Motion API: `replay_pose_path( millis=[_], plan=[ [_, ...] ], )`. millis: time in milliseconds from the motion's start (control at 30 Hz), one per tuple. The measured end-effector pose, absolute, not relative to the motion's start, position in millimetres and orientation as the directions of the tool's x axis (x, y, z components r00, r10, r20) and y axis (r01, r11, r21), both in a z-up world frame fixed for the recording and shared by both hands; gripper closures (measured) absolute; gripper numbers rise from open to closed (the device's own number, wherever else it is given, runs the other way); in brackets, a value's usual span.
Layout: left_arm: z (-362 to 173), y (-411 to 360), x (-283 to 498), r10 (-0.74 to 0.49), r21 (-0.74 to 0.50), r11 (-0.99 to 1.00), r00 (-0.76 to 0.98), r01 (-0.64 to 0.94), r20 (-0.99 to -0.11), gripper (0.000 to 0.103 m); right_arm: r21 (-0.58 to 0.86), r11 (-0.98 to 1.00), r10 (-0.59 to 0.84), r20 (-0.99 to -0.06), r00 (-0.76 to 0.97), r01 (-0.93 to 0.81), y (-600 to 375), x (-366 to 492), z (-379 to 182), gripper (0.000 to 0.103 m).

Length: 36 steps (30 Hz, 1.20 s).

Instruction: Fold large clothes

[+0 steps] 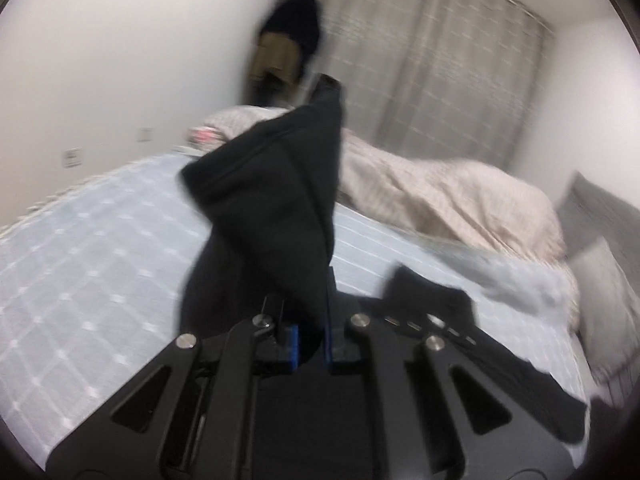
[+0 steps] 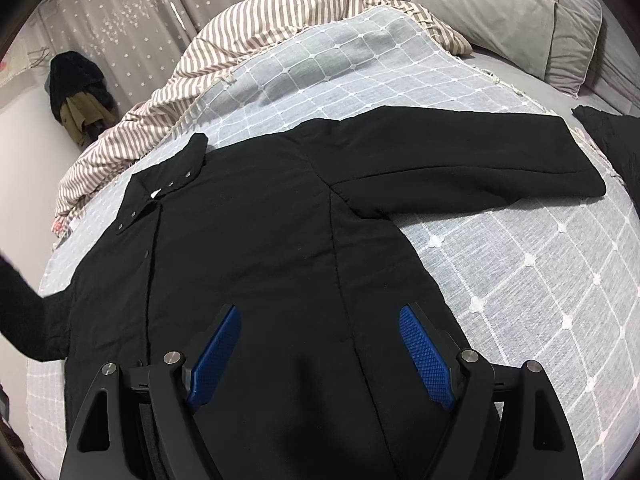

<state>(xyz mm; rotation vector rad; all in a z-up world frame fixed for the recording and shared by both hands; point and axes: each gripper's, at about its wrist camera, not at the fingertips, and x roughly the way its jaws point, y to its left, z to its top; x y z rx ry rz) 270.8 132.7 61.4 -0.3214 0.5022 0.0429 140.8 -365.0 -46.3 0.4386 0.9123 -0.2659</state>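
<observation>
A large black jacket [image 2: 248, 232] lies spread on the bed, front up, with snap buttons along its placket and one sleeve [image 2: 460, 156] stretched out to the right. My right gripper [image 2: 320, 344] is open just above the jacket's lower body, blue pads [image 2: 424, 356] wide apart, holding nothing. My left gripper [image 1: 310, 320] is shut on the jacket's other sleeve [image 1: 276, 184] and holds it lifted above the bed. That raised sleeve shows at the left edge of the right wrist view [image 2: 24, 308]. The left wrist view is motion-blurred.
The bed has a light grey-blue quilted cover [image 2: 540, 280]. A striped duvet [image 2: 248, 36] is bunched at the far side, and grey pillows [image 2: 512, 16] lie at the head. Another dark cloth [image 2: 612, 136] lies at the right edge. Clothes hang on a stand [image 2: 80, 96] by the curtains.
</observation>
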Motion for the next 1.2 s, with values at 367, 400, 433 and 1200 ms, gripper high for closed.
replay_pose_path(
  millis=[367, 400, 433, 1200],
  plan=[
    [-17, -46, 282, -0.274, -0.137, 0.959, 0.697, 0.247, -0.662, 0.092, 0.258, 0.866, -0.049, -0.809, 0.586, 0.428, -376, 136, -48, 0.02],
    [-29, -55, 282, -0.268, -0.123, 0.959, 0.674, 0.256, -0.688, 0.092, 0.259, 0.866, -0.047, -0.809, 0.586, 0.428, -377, 136, -48, 0.02],
    [-37, -59, 281, -0.263, -0.115, 0.959, 0.658, 0.26, -0.706, 0.092, 0.26, 0.866, -0.046, -0.809, 0.586, 0.427, -376, 136, -48, 0.02],
    [-28, 68, 251, -0.361, -0.174, 0.924, 0.62, 0.342, -0.697, 0.023, 0.672, 0.725, 0.457, -0.631, 0.627, 0.149, -327, 181, -62, 0.02]
  ],
)
